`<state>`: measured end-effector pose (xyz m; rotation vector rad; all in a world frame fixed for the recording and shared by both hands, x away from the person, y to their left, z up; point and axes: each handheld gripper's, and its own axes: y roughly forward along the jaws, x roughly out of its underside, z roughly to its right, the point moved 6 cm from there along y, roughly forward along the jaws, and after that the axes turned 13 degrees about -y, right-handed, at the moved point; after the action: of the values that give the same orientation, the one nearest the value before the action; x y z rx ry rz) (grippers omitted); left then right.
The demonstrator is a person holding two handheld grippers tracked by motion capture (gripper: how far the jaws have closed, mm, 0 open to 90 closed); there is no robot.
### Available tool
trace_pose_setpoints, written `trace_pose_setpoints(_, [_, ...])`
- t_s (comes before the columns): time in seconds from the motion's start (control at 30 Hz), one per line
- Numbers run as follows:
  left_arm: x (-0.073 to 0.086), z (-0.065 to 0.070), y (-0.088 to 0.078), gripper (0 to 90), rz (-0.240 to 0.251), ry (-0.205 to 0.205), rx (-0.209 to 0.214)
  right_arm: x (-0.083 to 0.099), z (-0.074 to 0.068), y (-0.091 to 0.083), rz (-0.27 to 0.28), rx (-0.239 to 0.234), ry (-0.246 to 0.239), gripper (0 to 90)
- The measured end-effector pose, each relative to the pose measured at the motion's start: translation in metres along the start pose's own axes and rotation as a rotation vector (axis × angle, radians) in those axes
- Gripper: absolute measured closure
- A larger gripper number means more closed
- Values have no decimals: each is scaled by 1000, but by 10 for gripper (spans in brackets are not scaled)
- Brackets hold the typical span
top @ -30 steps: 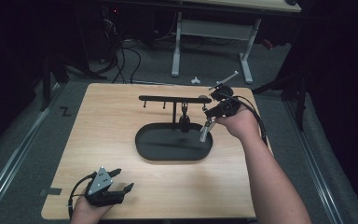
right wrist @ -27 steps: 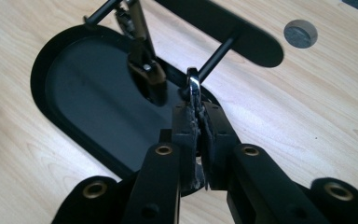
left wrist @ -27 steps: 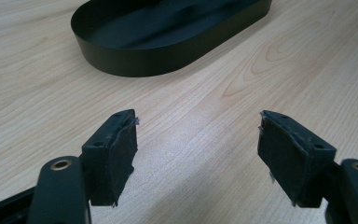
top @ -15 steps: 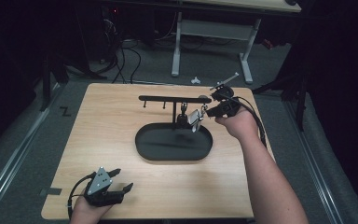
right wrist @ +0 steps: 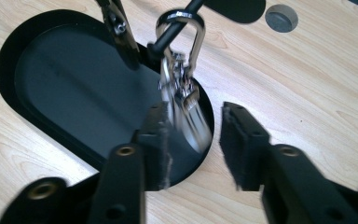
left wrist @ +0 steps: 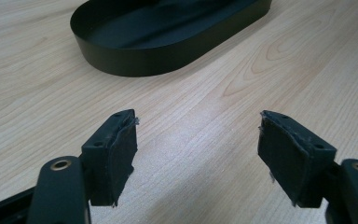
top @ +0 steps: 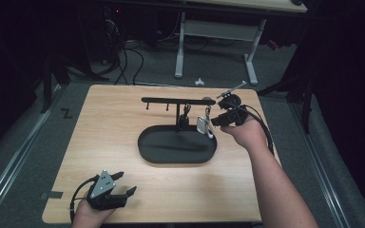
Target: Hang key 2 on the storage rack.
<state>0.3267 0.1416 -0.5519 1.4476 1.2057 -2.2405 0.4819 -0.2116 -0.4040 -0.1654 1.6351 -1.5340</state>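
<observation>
While keychain (right wrist: 185,100) hangs by carabiner from hook of black rack (top: 171,100), centre frame in high view, over right end of oval tray (top: 145,151), right gripper (right wrist: 193,140) jaws have just been opening; pads flank it without pressing. Withdraw straight back, avoid snagging. Left gripper (left wrist: 198,156) lower left: parted wide, empty.

A shiny metal carabiner keychain (right wrist: 182,88) hangs from a peg of the black rack (top: 171,100), dangling above the oval tray's (top: 145,151) right end.
</observation>
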Motion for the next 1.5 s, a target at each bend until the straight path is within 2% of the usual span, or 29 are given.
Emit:
trace_pose_setpoints(0.33, [1,1,2,287,-8,4,2,15,-15,4,35,14,-23,437])
trace_pose_setpoints(0.7, [1,1,2,287,-9,3,1,40,-33,5,65,30,-50,365])
trace_pose_setpoints(0.8, [1,2,3,288,-8,3,0,53,-40,9,91,38,-54,338])
trace_pose_setpoints(0.87, [1,2,3,288,-8,2,1,60,-43,13,102,35,-42,331])
trace_pose_setpoints(0.9, [1,2,3,289,-8,0,4,70,-46,17,116,36,-32,328])
trace_pose_setpoints(0.97, [1,2,3,290,-7,0,4,74,-46,18,120,39,-32,328])
trace_pose_setpoints(1.23, [3,4,5,292,-16,-2,9,124,-62,36,194,49,8,325])
trace_pose_setpoints(1.37, [3,5,6,292,-19,-3,9,150,-69,45,232,71,16,326])
trace_pose_setpoints(1.43, [4,6,6,292,-16,-4,12,171,-75,52,259,90,31,326])
trace_pose_setpoints(1.5, [3,7,6,291,-12,-4,17,177,-76,54,262,101,30,322])
